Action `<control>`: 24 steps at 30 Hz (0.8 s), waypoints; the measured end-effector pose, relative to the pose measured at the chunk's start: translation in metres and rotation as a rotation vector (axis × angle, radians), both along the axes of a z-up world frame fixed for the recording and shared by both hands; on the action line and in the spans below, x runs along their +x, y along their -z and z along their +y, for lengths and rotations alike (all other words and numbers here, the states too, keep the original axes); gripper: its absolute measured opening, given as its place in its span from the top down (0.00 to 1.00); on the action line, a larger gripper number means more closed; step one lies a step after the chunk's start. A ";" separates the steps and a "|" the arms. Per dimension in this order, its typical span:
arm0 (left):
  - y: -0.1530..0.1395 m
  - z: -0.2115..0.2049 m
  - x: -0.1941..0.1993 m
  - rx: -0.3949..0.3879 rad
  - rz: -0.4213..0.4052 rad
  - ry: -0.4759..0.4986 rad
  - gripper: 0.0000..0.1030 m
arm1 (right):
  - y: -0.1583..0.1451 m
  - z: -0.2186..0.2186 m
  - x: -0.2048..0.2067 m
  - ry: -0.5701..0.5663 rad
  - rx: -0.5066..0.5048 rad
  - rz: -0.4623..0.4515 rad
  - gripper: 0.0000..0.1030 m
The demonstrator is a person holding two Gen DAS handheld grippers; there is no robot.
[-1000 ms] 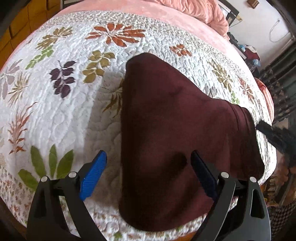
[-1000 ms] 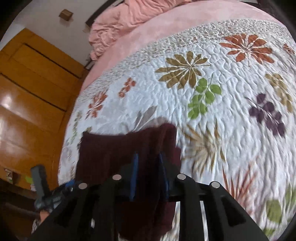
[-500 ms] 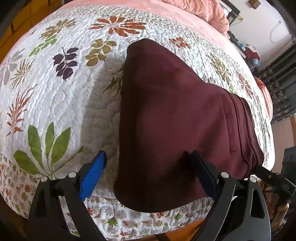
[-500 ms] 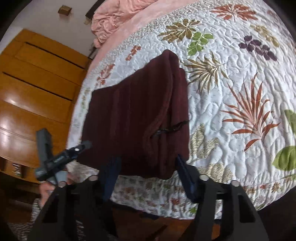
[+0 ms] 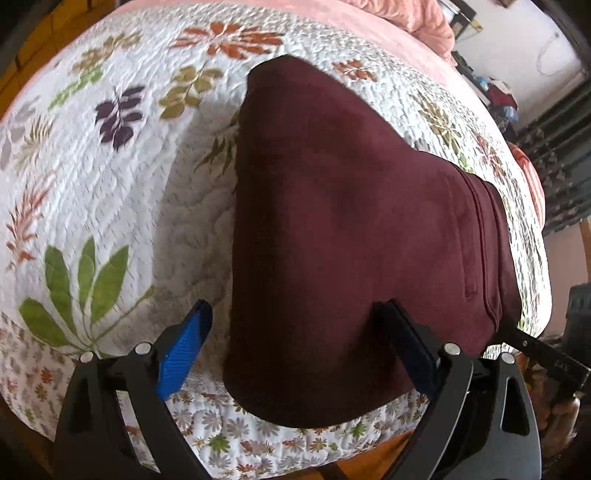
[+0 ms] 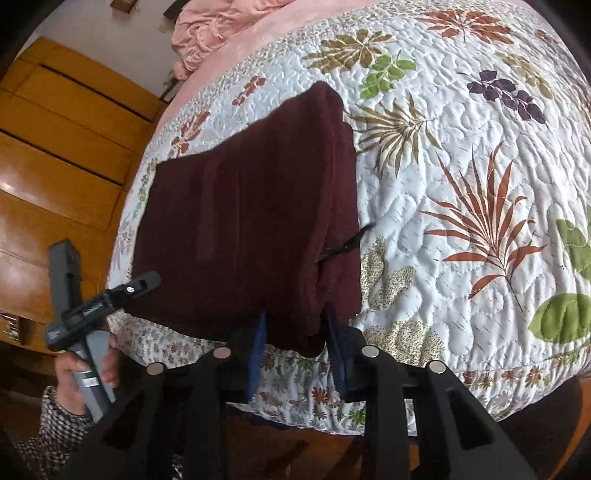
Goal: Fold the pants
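Note:
The maroon pants [image 5: 340, 236] lie folded into a flat stack on the quilted bed, near its front edge; they also show in the right wrist view [image 6: 251, 221]. My left gripper [image 5: 295, 339] is open, its blue pads wide apart over the near end of the stack, holding nothing. My right gripper [image 6: 295, 332] is narrowed around the waistband corner of the pants at the bed edge, with cloth between its pads. A dark drawstring [image 6: 347, 243] sticks out of the stack's right side.
The white floral quilt [image 5: 110, 184] covers the bed, with a pink blanket [image 6: 221, 33] at the head. A wooden wardrobe [image 6: 55, 147] stands left of the bed. The left gripper's body and the hand holding it [image 6: 85, 295] show at lower left.
My right gripper opened and pulled back toward the bed edge, then narrowed again around the waistband corner. The left gripper stayed open over the stack, shifting only slightly.

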State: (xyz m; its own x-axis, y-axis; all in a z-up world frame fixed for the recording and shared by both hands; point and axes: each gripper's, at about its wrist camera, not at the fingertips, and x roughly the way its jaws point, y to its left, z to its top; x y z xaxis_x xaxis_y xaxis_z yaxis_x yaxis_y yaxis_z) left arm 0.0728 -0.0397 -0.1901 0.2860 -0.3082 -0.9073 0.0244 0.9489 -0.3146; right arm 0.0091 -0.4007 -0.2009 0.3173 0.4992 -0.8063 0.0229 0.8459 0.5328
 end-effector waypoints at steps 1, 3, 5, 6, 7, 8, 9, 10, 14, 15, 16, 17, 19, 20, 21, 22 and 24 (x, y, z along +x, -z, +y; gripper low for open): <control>-0.001 0.002 0.000 -0.010 0.002 -0.005 0.09 | -0.003 0.000 0.000 -0.007 0.001 -0.001 0.65; -0.008 0.002 -0.001 0.002 -0.009 -0.008 0.10 | -0.017 -0.002 -0.003 -0.015 -0.002 -0.025 0.63; -0.020 0.002 -0.002 0.017 -0.042 -0.006 0.10 | -0.033 0.000 -0.003 -0.025 -0.031 -0.042 0.60; -0.030 0.001 -0.003 0.013 -0.067 -0.004 0.10 | -0.042 0.002 -0.003 -0.026 -0.071 -0.063 0.60; -0.037 0.001 -0.003 0.006 -0.086 -0.004 0.10 | -0.052 0.006 -0.003 -0.029 -0.121 -0.090 0.60; -0.045 -0.001 -0.003 -0.002 -0.103 -0.002 0.10 | -0.063 0.011 -0.003 -0.034 -0.178 -0.123 0.60; -0.052 -0.002 -0.003 -0.008 -0.114 -0.001 0.10 | -0.074 0.013 -0.002 -0.036 -0.201 -0.150 0.60; -0.059 -0.004 -0.003 -0.021 -0.130 0.001 0.10 | -0.081 0.015 0.000 -0.039 -0.202 -0.171 0.60; -0.075 -0.021 0.002 -0.086 -0.169 0.048 0.10 | -0.095 0.033 0.013 -0.071 -0.197 -0.212 0.61; -0.074 -0.027 0.004 -0.079 -0.169 0.059 0.10 | -0.093 0.038 0.017 -0.082 -0.204 -0.206 0.62; -0.071 -0.034 0.005 -0.067 -0.168 0.068 0.10 | -0.090 0.042 0.020 -0.085 -0.208 -0.200 0.63; -0.068 -0.037 0.007 -0.059 -0.163 0.076 0.10 | -0.086 0.047 0.023 -0.093 -0.210 -0.189 0.63; -0.055 -0.042 0.012 -0.047 -0.138 0.091 0.10 | -0.074 0.051 0.023 -0.105 -0.208 -0.165 0.63; -0.047 -0.042 0.014 -0.034 -0.121 0.091 0.10 | -0.064 0.052 0.024 -0.110 -0.215 -0.140 0.63; -0.043 -0.042 0.015 -0.028 -0.117 0.093 0.10 | -0.055 0.052 0.025 -0.110 -0.228 -0.120 0.64; -0.038 -0.041 0.015 -0.021 -0.117 0.098 0.10 | -0.048 0.051 0.024 -0.106 -0.250 -0.102 0.67; -0.030 -0.040 0.013 -0.014 -0.119 0.117 0.10 | -0.033 0.046 0.024 -0.095 -0.262 -0.072 0.74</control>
State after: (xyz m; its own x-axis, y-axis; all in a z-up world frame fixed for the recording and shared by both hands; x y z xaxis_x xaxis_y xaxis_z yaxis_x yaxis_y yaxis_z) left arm 0.0860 -0.0797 -0.1598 0.3523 -0.3579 -0.8648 0.1724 0.9330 -0.3159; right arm 0.0328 -0.3550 -0.1675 0.3398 0.3068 -0.8890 -0.0931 0.9516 0.2928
